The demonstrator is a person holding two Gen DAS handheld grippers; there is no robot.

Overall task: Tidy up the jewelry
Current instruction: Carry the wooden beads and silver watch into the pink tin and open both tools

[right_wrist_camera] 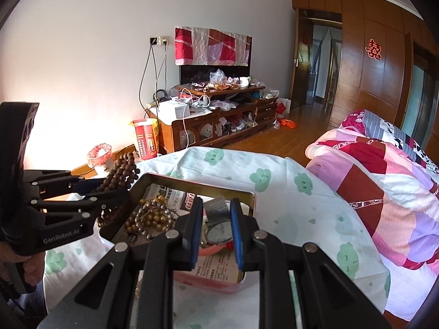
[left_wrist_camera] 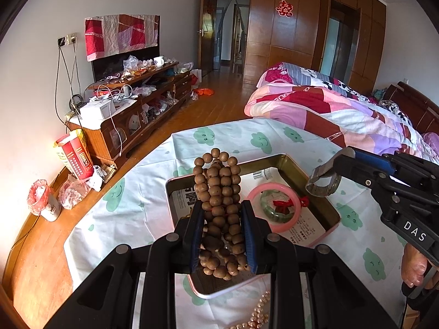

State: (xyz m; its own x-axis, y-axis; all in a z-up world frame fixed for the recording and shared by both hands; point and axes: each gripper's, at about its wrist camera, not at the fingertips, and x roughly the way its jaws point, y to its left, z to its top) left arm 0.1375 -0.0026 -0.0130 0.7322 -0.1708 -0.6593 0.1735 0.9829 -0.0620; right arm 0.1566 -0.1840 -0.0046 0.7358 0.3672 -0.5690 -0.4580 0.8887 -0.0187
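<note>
My left gripper is shut on a bunch of brown wooden bead strands, held above the left part of the open metal tin. In the tin lie a pink bangle and a green jade bangle with a red knot. My right gripper is shut on a wristwatch with a mesh strap, over the tin's right side; it also shows in the left wrist view. Gold-brown beads lie in the tin. The bead bunch shows at the left.
The tin sits on a white cloth with green clouds. A pale pearl strand lies on the cloth near me. A quilt-covered bed is on the right, a cluttered TV cabinet on the left wall.
</note>
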